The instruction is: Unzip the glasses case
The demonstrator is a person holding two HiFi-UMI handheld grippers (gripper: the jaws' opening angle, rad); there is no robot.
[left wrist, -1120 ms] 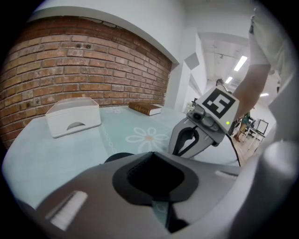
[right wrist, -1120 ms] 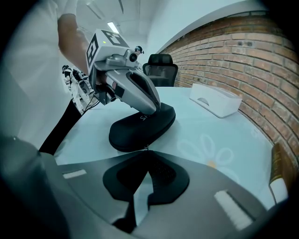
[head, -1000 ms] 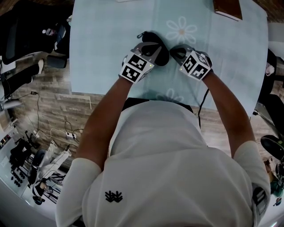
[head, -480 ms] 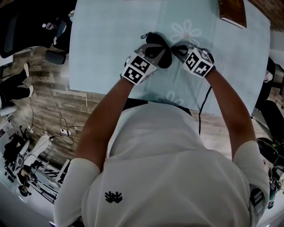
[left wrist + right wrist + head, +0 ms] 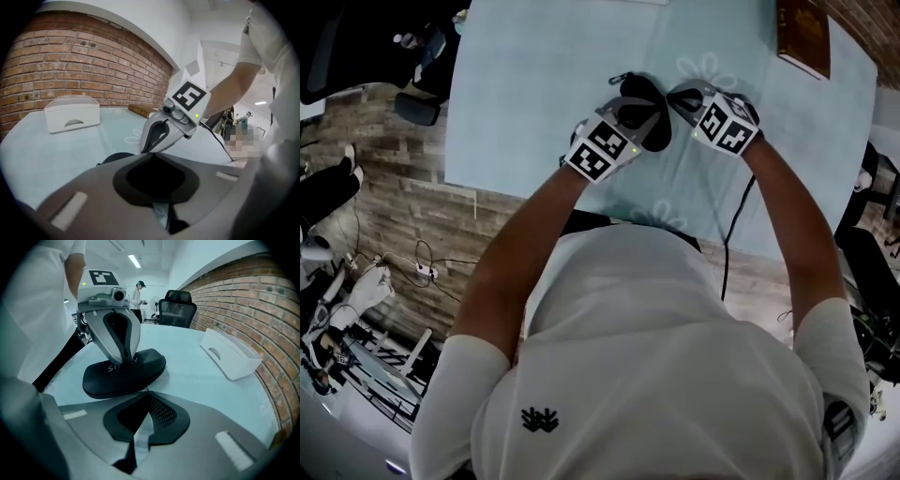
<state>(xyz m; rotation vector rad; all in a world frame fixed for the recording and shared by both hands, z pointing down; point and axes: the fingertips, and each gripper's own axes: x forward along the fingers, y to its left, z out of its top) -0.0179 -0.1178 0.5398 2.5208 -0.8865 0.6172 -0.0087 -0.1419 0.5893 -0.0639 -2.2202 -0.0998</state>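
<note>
Two grippers meet over one black glasses case point(image 5: 123, 375), which lies flat on the pale blue table point(image 5: 525, 84) at the upper middle of the head view, not far in from the table's lower edge. One, the right gripper point(image 5: 146, 393), has its jaws together at the case's near rim, pinched on a small metal zip pull point(image 5: 146, 388). The other, the left gripper point(image 5: 150, 155), has its jaws closed tip to tip, and the right gripper view shows those tips pressed down on the case's top. Bare cloth lies open left of the case as far as the table's left edge, and above it too. One brown book point(image 5: 804, 33) sits at the table's upper right corner, well apart. One white box point(image 5: 229, 355) stands beyond near the brick wall, and one black chair point(image 5: 178, 310) farther back.
</note>
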